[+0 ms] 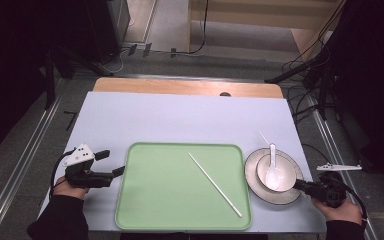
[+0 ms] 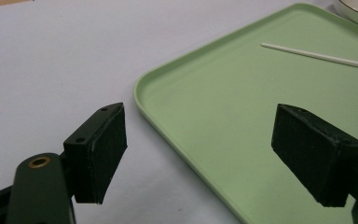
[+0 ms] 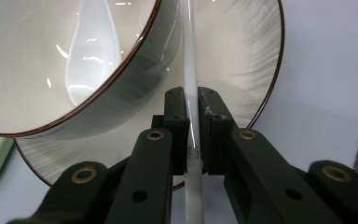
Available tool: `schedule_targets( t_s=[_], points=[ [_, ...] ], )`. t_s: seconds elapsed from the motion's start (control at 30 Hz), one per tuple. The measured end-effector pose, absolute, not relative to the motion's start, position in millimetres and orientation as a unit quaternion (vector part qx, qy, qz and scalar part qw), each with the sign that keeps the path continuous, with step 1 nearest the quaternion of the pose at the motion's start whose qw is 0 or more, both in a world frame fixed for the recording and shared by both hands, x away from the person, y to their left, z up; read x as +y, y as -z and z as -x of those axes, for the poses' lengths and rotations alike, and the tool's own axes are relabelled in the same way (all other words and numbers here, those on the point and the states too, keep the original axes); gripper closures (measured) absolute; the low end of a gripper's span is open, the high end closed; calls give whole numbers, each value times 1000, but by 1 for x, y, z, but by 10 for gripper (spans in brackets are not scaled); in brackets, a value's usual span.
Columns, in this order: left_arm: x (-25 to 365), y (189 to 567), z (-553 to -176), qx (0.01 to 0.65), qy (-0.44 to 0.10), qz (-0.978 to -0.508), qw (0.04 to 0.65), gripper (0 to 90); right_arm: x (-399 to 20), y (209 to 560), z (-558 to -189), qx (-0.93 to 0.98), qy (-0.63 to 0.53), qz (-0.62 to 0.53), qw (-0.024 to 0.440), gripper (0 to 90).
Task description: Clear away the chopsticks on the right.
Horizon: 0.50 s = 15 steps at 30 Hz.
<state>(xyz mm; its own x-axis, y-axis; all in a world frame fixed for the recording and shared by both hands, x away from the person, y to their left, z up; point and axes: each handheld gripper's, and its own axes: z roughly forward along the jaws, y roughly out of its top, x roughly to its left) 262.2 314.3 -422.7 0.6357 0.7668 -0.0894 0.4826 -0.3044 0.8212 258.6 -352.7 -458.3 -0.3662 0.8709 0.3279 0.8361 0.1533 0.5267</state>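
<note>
The thin white plastic chopstick (image 3: 189, 93) is clamped between my right jaws, which press on it from both sides; it runs up from them over the rim of the wide white plate with a dark edge (image 3: 256, 70) and past the side of the white ceramic bowl with a brown rim (image 3: 135, 70) that sits on that plate. A white ceramic spoon (image 3: 91, 51) lies in the bowl. From above, my right gripper (image 1: 300, 186) is at the plate's near right edge, on the pale lilac surface (image 1: 180, 120). A second white chopstick (image 1: 215, 177) lies slantwise on the light green plastic tray (image 1: 145, 200), apart from the plate. My left gripper (image 1: 111, 164) rests just left of the tray, its jaws wide with nothing between them, one over the surface and one over the tray's corner.
</note>
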Motion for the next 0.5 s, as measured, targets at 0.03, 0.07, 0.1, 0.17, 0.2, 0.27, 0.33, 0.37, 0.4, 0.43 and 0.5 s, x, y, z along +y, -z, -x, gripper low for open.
schedule_targets(
  t_s=[0.03,0.07,0.1,0.17,0.2,0.27,0.33,0.37,0.4,0.43,0.5],
  points=[
    [314,423,-262,395,-162,-791,438,181,-353,458,-259,759,-326,-563,26,838],
    [314,423,-262,395,-162,-791,438,181,-354,458,-259,758,-327,-563,24,839],
    [314,423,-262,395,-162,-791,438,180,-354,458,-259,756,-327,-566,22,840],
    [314,423,-262,396,-162,-790,439,181,-356,456,-259,751,-331,-570,16,842],
    [315,423,-262,396,-162,-790,439,181,-357,455,-259,749,-334,-572,17,842],
    [315,423,-262,395,-162,-790,439,181,-359,453,-259,743,-341,-576,18,844],
    [314,423,-262,395,-162,-791,439,181,-362,451,-258,736,-348,-580,15,845],
    [314,423,-262,395,-162,-790,439,181,-362,450,-258,733,-352,-582,14,845],
    [314,423,-262,395,-162,-790,439,181,-363,449,-258,731,-355,-583,13,845],
    [314,422,-262,395,-162,-791,439,181,-364,448,-258,730,-358,-582,13,845],
    [315,422,-262,395,-162,-790,439,181,-364,447,-258,724,-361,-588,13,845]
  ],
)
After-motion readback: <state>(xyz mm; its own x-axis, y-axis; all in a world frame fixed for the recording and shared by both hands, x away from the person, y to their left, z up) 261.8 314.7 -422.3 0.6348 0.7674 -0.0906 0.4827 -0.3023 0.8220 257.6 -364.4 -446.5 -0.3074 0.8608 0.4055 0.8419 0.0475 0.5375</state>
